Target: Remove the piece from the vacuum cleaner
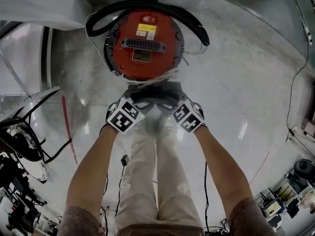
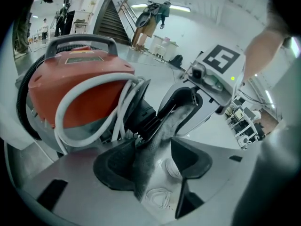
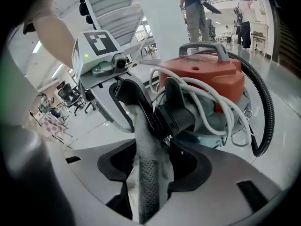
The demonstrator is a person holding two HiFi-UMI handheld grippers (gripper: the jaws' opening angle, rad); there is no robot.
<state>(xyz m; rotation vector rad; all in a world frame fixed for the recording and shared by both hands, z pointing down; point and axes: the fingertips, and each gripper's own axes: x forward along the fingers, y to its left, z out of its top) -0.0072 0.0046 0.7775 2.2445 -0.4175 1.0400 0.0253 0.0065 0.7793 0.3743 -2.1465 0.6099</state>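
Left hand-held gripper (image 2: 155, 149) jaws closing around grey piece (image 2: 143, 165) | head view: blurred

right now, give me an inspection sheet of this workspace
surface: pale glossy floor
job's things: red vacuum standing upright; grey piece at its near side
clutter: gear along the floor's edges
grippers: left gripper and right gripper closing, the piece between each pair of jaws, not yet clamped
cables: white cord wound on the vacuum; black hose looped round it; thin cables on the floor
surroundings: stairs; people far off
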